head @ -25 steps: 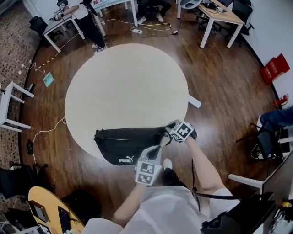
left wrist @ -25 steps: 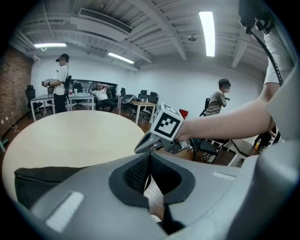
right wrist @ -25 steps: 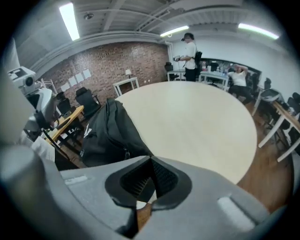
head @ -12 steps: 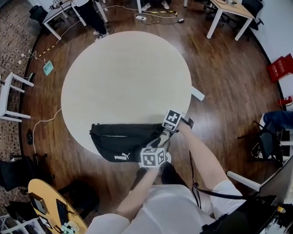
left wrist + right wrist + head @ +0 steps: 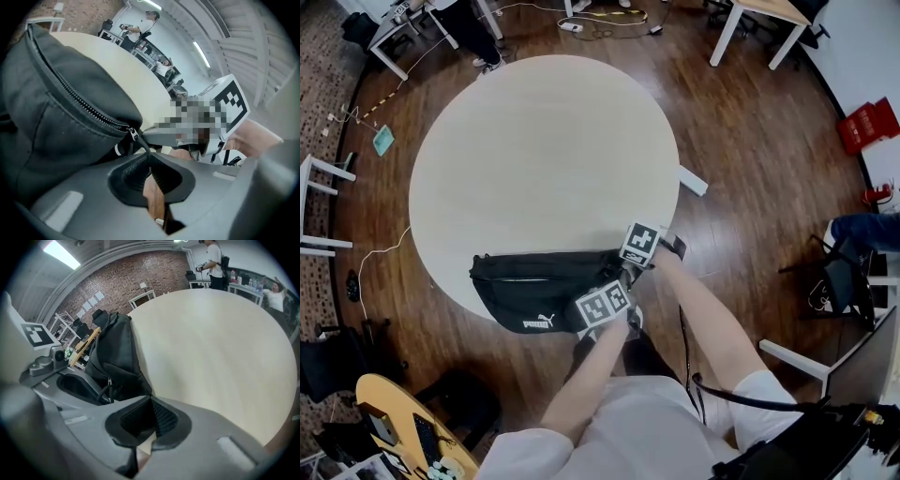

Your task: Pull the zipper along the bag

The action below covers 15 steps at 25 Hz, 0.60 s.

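Observation:
A black waist bag (image 5: 534,286) lies at the near edge of the round pale table (image 5: 544,141). In the left gripper view the bag (image 5: 70,126) shows its zipper closed up to the slider (image 5: 133,134) at the right end. From the slider the pull tab (image 5: 142,144) runs into my left gripper (image 5: 149,157), which is shut on it. My right gripper (image 5: 151,399) is shut on the fabric tip at the bag's (image 5: 115,352) right end. In the head view both grippers, left (image 5: 614,286) and right (image 5: 626,270), meet at that end.
The bag overhangs the table's near rim above a dark wood floor. White desks (image 5: 759,19), chairs and cables (image 5: 375,272) ring the table. A person (image 5: 464,23) stands at the far side. A yellow board (image 5: 403,427) lies at lower left.
The left gripper has come up from below the bag to its right end and now pinches the zipper pull. The right gripper has stayed on the bag's end.

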Available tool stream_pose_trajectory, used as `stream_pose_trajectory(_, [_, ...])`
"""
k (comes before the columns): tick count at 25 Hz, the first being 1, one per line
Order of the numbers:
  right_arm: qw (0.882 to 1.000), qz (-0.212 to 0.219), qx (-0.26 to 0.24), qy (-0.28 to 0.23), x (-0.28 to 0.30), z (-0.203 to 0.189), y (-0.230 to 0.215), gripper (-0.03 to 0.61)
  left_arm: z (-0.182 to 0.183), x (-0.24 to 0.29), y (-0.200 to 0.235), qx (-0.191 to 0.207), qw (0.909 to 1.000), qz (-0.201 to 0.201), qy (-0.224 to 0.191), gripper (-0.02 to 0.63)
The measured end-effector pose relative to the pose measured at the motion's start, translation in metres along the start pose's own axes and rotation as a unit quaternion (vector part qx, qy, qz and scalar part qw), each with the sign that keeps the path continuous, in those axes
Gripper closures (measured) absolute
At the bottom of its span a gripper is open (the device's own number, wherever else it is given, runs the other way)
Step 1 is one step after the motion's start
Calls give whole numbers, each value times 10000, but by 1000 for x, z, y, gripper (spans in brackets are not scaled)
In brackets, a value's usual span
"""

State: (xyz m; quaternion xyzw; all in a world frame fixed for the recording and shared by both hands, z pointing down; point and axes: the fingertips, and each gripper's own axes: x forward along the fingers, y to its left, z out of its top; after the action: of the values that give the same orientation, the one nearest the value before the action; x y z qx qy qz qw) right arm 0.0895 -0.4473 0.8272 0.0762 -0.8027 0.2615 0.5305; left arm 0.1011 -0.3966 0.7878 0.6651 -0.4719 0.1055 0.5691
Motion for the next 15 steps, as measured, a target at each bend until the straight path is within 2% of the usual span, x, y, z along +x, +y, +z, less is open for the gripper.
stream_pose_trajectory(4, [9998, -176, -13, -30, 0, -3, -3, 588, -5, -20, -7, 359, 9989, -206, 205, 591])
stream_pose_trajectory(8, [9981, -604, 49, -130, -1, -7, -4, 588, 10, -61, 4, 432, 9978, -487, 157, 591])
stream_pose_trajectory(13, [9930, -1155, -197, -174, 2, 3, 1, 588, 51, -127, 34, 852, 9933, -753, -194, 591])
stream_pose_trajectory(15, [9898, -1396, -259, -68, 4, 2, 3, 588, 70, -155, 59, 955, 9921, -722, -364, 591])
